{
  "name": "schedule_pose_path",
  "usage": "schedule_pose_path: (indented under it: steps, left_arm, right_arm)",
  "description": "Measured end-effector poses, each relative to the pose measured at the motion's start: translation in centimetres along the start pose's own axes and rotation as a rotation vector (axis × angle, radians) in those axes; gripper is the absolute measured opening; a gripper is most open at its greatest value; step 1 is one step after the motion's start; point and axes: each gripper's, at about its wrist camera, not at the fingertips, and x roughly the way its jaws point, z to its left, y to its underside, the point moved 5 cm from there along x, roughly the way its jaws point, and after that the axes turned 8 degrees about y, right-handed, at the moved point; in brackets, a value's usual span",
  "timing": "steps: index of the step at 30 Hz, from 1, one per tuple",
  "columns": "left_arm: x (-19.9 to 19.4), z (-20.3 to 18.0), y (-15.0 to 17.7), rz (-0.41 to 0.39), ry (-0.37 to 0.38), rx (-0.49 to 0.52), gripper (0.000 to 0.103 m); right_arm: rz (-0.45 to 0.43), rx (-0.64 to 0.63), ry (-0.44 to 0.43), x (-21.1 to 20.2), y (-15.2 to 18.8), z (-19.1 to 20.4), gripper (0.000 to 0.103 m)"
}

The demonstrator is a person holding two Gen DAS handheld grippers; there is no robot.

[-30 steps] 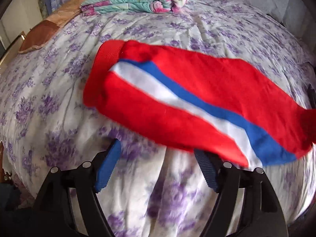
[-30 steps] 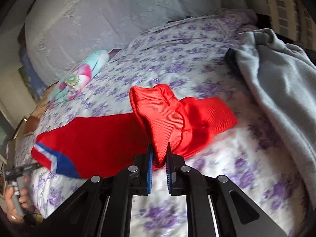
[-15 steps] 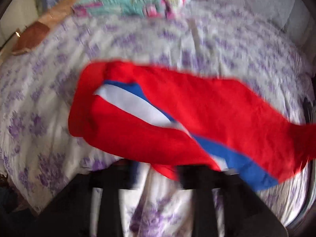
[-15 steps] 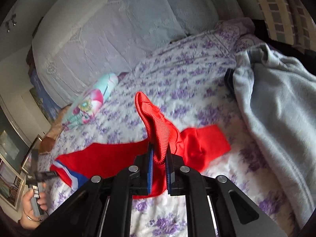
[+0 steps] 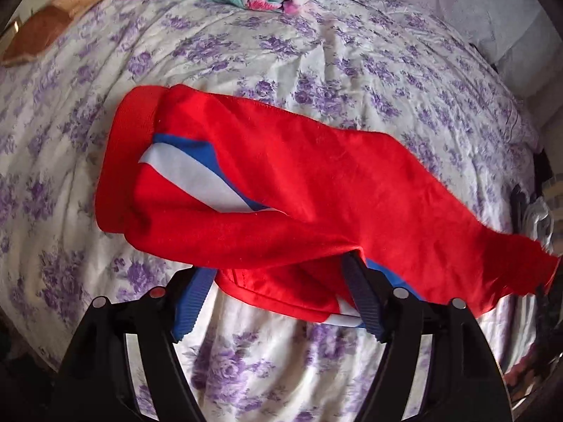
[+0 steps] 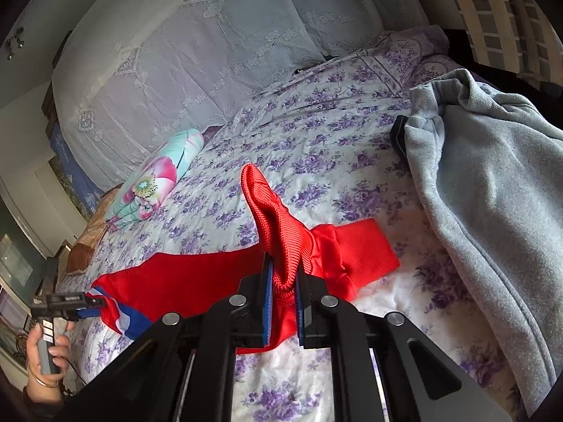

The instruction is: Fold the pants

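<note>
Red pants (image 5: 316,190) with blue-white stripe, long axis running upper left to lower right across the floral bedspread (image 5: 316,52), ribbed waistband pinched in the closed right gripper (image 6: 283,281), left gripper (image 5: 278,299) jaws spread around the leg's lower edge, grey garment (image 6: 492,193) at frame right.

No legible text — anywhere.
</note>
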Motion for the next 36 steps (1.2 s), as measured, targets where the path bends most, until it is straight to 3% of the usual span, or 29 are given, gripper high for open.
schedule_pose_path:
  steps: [3, 6, 9, 11, 13, 16, 20, 25, 27, 28, 29, 30, 32, 34, 36]
  left_arm:
    - [-1.2, -1.4, 0.5, 0.004, 0.112, -0.001, 0.071]
    - [-1.4, -2.8, 0.8, -0.018, 0.057, 0.07, 0.079]
    - [0.9, -0.8, 0.4, 0.02, 0.016, -0.003, 0.079]
    - [1.9, 0.8, 0.1, 0.019, 0.016, -0.066, 0.068]
    - [1.7, 0.5, -0.1, 0.004, 0.045, -0.05, 0.015]
    - [0.2, -0.7, -0.7, -0.07, 0.044, 0.001, 0.009]
    - [-1.8, -2.2, -2.7, -0.148, 0.067, 0.021, 0.008]
    - [-2.9, -4.5, -9.9, -0.21, 0.096, 0.016, 0.008]
    - [-2.2, -4.2, -14.3, -0.24, 0.105, -0.019, 0.011]
    - [-1.2, -3.6, -16.5, -0.227, 0.086, -0.027, 0.025]
    - [0.4, -2.7, -18.3, -0.165, 0.057, -0.049, 0.038]
    - [1.5, -1.6, -19.0, -0.119, 0.036, -0.091, 0.062]
    - [2.1, 0.0, -18.7, -0.071, 0.029, -0.121, 0.064]
    - [0.9, 0.2, -17.4, -0.066, 0.01, -0.052, 0.066]
    - [-1.0, 0.7, -14.8, -0.078, -0.067, 0.018, 0.069]
  right_arm:
    - [0.005, -0.004, 0.002, 0.0, 0.3, -0.1, 0.011]
    - [0.005, -0.01, -0.004, 0.1, 0.5, 0.2, 0.011]
    - [0.003, -0.008, -0.009, 0.1, 0.6, 0.3, 0.011]
    - [0.0, -0.018, -0.011, 0.0, 0.8, 0.6, 0.011]
    - [-0.014, -0.034, -0.021, -0.2, 0.7, 0.8, 0.01]
    - [-0.029, -0.036, -0.058, -0.7, 0.3, 1.0, 0.01]
    - [-0.031, -0.008, -0.082, -0.3, -2.8, 1.3, 0.01]
    - [0.027, 0.107, -0.032, 3.7, -9.4, 1.2, 0.01]
    - [0.008, 0.209, 0.052, 6.8, -13.0, 0.1, 0.017]
    - [0.005, 0.217, 0.112, 8.0, -13.7, -0.7, 0.061]
    - [0.037, 0.211, 0.233, 9.8, -14.1, -1.7, 0.084]
    - [0.08, 0.207, 0.31, 11.1, -13.8, -2.4, 0.094]
    - [0.121, 0.176, 0.289, 11.3, -12.4, -2.0, 0.093]
    - [0.114, 0.114, 0.298, 9.9, -10.8, -1.4, 0.092]
    - [0.099, 0.025, 0.281, 7.7, -8.0, -0.7, 0.092]
